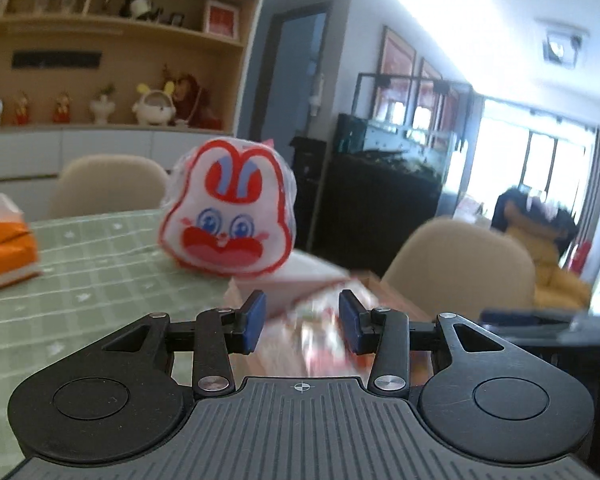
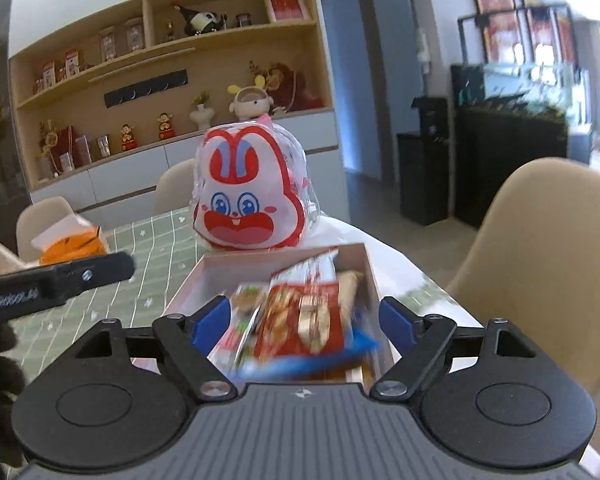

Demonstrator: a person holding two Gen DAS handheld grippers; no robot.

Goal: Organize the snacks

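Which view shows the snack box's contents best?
The right wrist view: the open box and its red packet are in plain sight. In the left wrist view the box is a motion-blurred smear.

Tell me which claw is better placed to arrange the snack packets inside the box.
Probably the right claw: it is open with the red packet and the box directly between its fingers. The left claw is open too, off to the side.

Red-and-white rabbit-face bag, green checked tablecloth, orange tissue pack, blue gripper pads

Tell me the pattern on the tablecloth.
Pale green tablecloth with a white grid and small white motifs; clearest in the left wrist view.
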